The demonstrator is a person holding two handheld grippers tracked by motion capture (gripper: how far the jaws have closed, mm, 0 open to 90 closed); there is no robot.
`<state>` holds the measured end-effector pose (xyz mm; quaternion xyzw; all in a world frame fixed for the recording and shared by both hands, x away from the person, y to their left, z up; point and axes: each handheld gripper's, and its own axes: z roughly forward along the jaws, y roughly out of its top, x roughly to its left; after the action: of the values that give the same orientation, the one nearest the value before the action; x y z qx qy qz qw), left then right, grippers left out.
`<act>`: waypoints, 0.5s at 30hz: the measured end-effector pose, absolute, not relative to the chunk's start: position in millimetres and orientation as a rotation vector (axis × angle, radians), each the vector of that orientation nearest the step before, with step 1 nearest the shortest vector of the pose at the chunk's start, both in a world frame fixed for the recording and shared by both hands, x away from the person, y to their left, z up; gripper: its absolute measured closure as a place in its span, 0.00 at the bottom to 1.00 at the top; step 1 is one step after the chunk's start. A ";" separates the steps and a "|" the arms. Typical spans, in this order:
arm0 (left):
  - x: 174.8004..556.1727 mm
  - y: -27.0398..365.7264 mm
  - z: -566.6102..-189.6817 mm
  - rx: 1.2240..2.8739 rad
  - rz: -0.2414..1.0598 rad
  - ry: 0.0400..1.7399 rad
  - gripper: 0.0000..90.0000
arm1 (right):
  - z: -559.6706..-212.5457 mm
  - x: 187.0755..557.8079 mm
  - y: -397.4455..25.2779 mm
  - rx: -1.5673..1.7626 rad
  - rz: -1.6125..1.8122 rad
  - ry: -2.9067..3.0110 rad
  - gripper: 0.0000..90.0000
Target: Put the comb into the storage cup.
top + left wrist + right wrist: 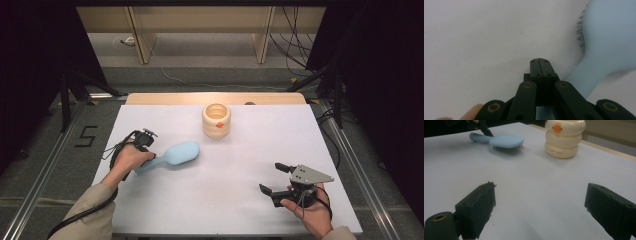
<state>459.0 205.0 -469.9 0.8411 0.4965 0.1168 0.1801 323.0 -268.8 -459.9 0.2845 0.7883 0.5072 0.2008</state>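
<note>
Two pairs of black jaws work this white worktop (225,200), and we see them in opposite states. In the left gripper view the left gripper (541,60) has its jaws pressed together with nothing between the tips, though the pale blue hairbrush (170,155) runs just beside them; whether the handle is pinched lower down we cannot tell. The right gripper (273,178) holds its jaws spread wide and empty above bare worktop near the front right.

Outward from there, the brush lies bristles down at the left of the worktop, its handle toward the left hand (129,158), its oval head toward the middle. Well apart, near the far edge, stands a cream ribbed pot (216,120) with an orange mark.

We judge the brush light and rigid, its smooth plastic likely slippery; the narrow handle looks the surest place to grip, since the bristles would give.
</note>
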 end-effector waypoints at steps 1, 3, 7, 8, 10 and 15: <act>456.5 205.1 -469.7 2.384 0.324 1.396 1.00 | -459.9 323.0 -268.8 0.795 1.417 2.203 0.12; 451.2 204.5 -469.6 2.385 0.312 1.386 1.00 | -460.0 323.2 -268.7 0.797 1.418 2.202 0.12; 439.1 202.6 -469.7 2.389 0.294 1.362 1.00 | -459.8 323.0 -268.4 0.796 1.415 2.204 0.12; 439.1 202.6 -469.7 2.389 0.294 1.362 1.00 | -459.8 323.0 -268.4 0.796 1.415 2.204 0.12; 435.4 201.9 -470.0 2.382 0.288 1.360 1.00 | -459.9 323.0 -268.3 0.796 1.414 2.205 0.12; 428.6 201.6 -470.1 2.381 0.290 1.353 1.00 | -459.8 323.1 -268.5 0.797 1.415 2.203 0.12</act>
<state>428.6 201.6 -470.1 0.8483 0.4822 0.1035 0.1928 323.1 -268.5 -459.8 0.2854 0.7885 0.5065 0.2008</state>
